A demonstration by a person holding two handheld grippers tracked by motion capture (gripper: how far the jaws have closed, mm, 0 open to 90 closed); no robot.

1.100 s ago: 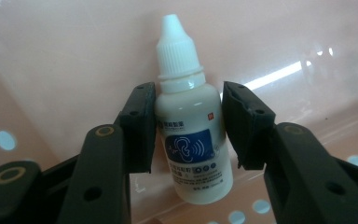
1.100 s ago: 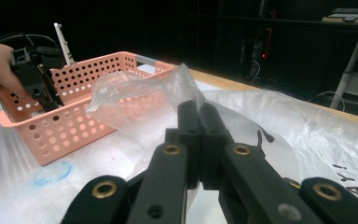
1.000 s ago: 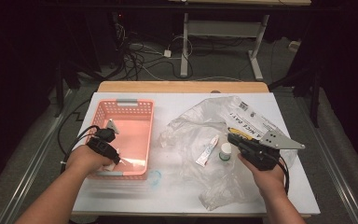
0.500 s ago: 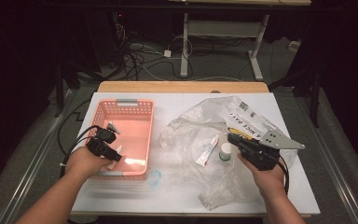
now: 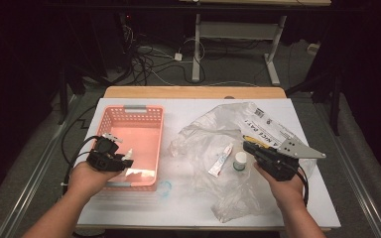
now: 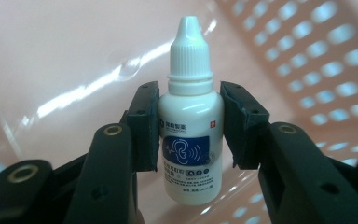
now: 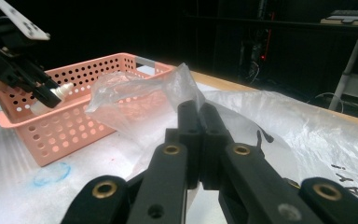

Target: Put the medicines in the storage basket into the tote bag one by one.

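My left gripper is shut on a small white dropper bottle with a blue ear label, both pads pressing its sides. The bottle hangs just above the near-left part of the pink basket. On the right, my right gripper lies on the clear plastic bag. In the right gripper view its jaws are closed together, and the bag film rises in a peak right at their tips. Far left in that view are the left gripper and its bottle.
A white tube and a small white jar lie on the bag beside my right gripper. A blue circle is drawn on the white table in front of the basket. Cables trail off the table's left edge.
My left gripper has lifted a little and drawn back toward the basket's near-left corner, bottle still held. The right gripper and bag have stayed put.
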